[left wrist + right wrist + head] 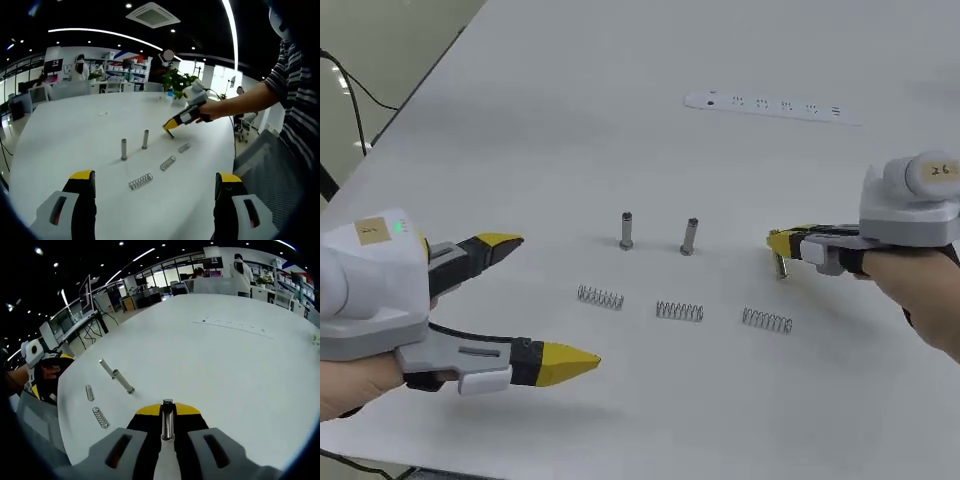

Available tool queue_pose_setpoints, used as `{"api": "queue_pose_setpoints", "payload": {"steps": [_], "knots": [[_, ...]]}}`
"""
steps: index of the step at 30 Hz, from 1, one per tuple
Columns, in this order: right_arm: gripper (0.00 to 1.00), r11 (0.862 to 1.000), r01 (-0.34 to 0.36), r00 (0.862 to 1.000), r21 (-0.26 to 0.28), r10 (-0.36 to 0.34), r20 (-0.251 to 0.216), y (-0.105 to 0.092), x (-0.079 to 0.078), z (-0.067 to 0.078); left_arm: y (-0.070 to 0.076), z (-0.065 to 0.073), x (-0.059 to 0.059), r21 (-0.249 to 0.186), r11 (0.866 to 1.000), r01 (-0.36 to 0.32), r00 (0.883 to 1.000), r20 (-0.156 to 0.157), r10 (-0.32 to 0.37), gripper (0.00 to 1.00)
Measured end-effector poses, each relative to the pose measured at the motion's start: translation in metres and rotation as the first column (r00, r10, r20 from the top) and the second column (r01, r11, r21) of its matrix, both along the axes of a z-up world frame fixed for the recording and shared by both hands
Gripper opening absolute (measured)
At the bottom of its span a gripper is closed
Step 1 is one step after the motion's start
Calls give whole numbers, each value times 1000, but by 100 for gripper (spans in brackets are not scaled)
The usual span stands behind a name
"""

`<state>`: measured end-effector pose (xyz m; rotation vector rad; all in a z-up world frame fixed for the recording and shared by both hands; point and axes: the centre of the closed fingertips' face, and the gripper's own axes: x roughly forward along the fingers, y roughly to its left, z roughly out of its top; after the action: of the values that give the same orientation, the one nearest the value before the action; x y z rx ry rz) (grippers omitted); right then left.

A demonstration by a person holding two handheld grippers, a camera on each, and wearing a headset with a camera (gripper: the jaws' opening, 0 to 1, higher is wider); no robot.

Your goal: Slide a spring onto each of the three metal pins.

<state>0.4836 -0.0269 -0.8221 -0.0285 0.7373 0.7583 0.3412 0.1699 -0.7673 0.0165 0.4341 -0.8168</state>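
Fingers: left gripper (pixel 533 302) spread wide, empty, near left; right gripper (pixel 777 242) pinching third pin (pixel 167 426) on the right.
Pins: left pin (pixel 626 230) and middle pin (pixel 689 236) stand upright mid-table, both bare. Third pin is roughly upright; can't tell if its foot touches the table (pixel 620 120).
Springs: left spring (pixel 600 297), middle spring (pixel 679 311) and right spring (pixel 766 320) lie flat in a row just near of the pins, apart.
Axis: springs run left-right, pins vertical, so each spring needs standing up.
Handling: probably light and soft; will roll and squash.
Grip: light pinch across the coils near one end, leaving the other end's bore open.
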Motion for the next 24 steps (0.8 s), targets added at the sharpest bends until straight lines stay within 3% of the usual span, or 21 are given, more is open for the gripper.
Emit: {"api": "queue_pose_setpoints", "payload": {"steps": [24], "knots": [[5,1000,-8,998,25,6,69,3,3,9,-3,0,1,4,1000,4,1000,3,-4,96]]}}
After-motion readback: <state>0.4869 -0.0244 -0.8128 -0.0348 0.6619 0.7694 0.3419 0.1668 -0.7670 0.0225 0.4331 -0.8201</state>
